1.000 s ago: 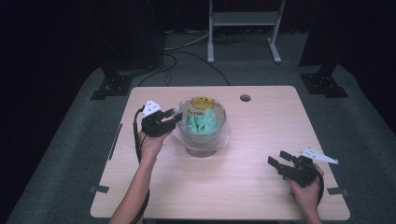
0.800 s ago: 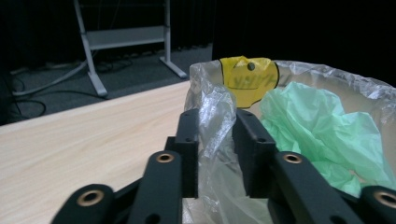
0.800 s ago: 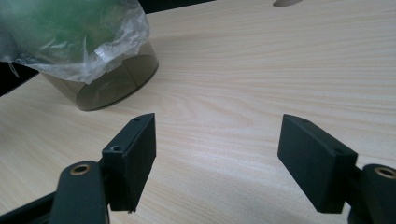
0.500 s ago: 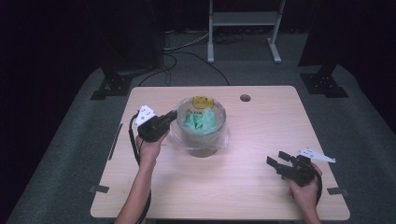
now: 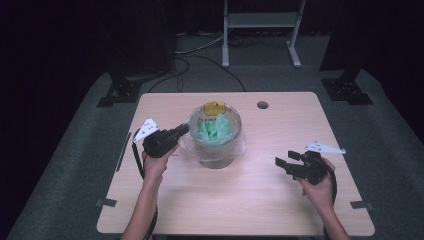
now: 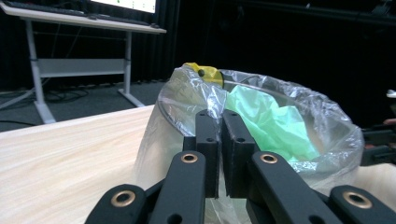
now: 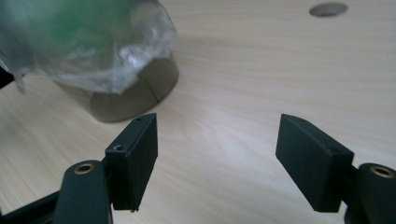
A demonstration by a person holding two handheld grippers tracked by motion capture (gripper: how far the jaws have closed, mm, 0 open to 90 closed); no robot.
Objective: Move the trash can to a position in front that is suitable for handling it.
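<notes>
1. since a second ago the left gripper (image 5: 181, 131) has dropped from the top of the bin's rim to its near-left side, and its jaws have just been closing; the right gripper (image 5: 286, 164) has lifted a little off the table (image 5: 280, 210).
2. one small round bin (image 5: 216, 159) stands near the middle of the table, lined with one clear plastic bag (image 6: 187, 98) whose edge folds out over the rim.
3. inside the bin lies one crumpled green wad (image 5: 215, 130); one yellow piece (image 5: 214, 107) sits at the bin's far rim.
4. in the left gripper view the left jaws are pressed together on a pinch of the bag's film at the rim.
5. the right gripper hangs well to the right of the bin, jaws wide apart with nothing between them.
6. judging by this, the work looks like lifting the bag out: the first hold is taken; the opposite edge is not yet gripped, and the bag is still seated in the bin.
7. one round hole (image 5: 262, 105) lies beyond the bin, to its right.
</notes>
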